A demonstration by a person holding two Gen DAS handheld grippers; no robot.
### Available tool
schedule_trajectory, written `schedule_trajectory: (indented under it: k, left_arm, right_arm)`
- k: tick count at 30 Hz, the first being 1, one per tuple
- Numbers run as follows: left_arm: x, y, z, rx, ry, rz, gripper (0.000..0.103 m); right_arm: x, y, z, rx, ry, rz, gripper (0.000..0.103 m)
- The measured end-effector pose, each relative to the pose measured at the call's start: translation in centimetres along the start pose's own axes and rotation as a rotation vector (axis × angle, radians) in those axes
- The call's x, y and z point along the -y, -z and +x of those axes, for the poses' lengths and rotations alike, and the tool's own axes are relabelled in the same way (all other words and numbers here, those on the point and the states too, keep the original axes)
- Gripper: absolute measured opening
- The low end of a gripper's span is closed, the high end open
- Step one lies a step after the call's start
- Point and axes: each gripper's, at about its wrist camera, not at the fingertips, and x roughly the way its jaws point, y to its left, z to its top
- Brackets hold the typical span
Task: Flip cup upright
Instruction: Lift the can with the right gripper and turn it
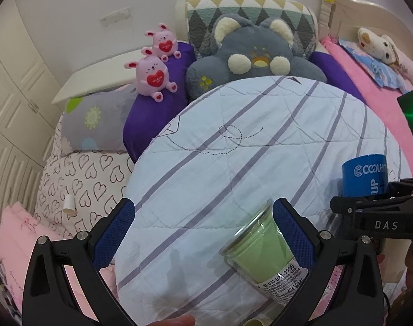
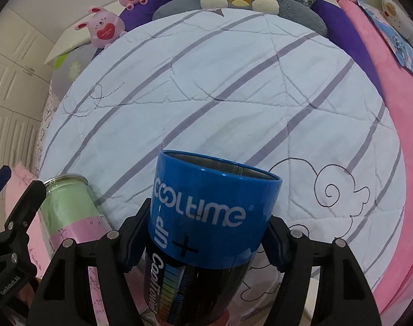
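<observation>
1. Looking along the right gripper, the base of the blue cup is cut off by the lower frame edge, and the print on its dark lower part is too small to be read in full.
2. "COOLT!ME" is read upside down on the blue band, with "UP", a plus sign and "CoolTowel" below it; "DAS" is seen on the right gripper's body in the left wrist view.
3. The blue cup is clamped between the right fingers, closed on its sides, its open rim pointing toward 12 o'clock over the striped quilt.
4. The left gripper is held wide open, nothing gripped; a green cup lies just beside its right finger at 5 o'clock, with a label reading "400-821-9938", its bottom partly hidden.
5. Whether the green cup touches that finger cannot be told.
</observation>
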Motion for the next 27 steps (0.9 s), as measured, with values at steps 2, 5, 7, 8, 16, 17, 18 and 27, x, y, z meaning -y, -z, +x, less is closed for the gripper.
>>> schedule_trajectory:
  k: [2,5,7,8,16,17,18,27]
  left_arm:
    - [0.1,0.0,-0.2,0.005,-0.004,-0.004,0.103]
    - [0.0,0.0,-0.7,0.012,0.006,-0.01,0.103]
    - [0.0,0.0,-0.9,0.015,0.004,-0.015,0.103]
    - [0.0,0.0,-1.0,0.016,0.001,-0.017,0.103]
    - [-0.3,0.0,-2.0,0.032,0.001,-0.027,0.103]
    - [-0.2,0.1,-2.0,0.033,-0.001,-0.027,0.102]
    - [-0.1,0.1,-2.0,0.033,-0.003,-0.026,0.103]
    - [-0.2,0.3,-1.8,0.028,-0.015,-0.023,0.103]
  right_arm:
    - [0.4,0.0,-0.3,0.009,0.0,0.0,0.072]
    - [1.1,0.3,-1.0,0.021,0.0,-0.009,0.071]
    - [1.2,0.4,-1.4,0.028,0.001,-0.012,0.071]
    - [1.2,0.4,-1.5,0.033,0.001,-0.012,0.071]
    - [1.2,0.1,-2.0,0.047,-0.021,-0.019,0.07]
    - [1.2,0.0,-1.7,0.04,-0.011,-0.03,0.07]
    - [0.9,0.0,-1.1,0.024,0.0,-0.046,0.071]
    - [-0.7,0.2,2.4,-0.047,0.034,-0.059,0.08]
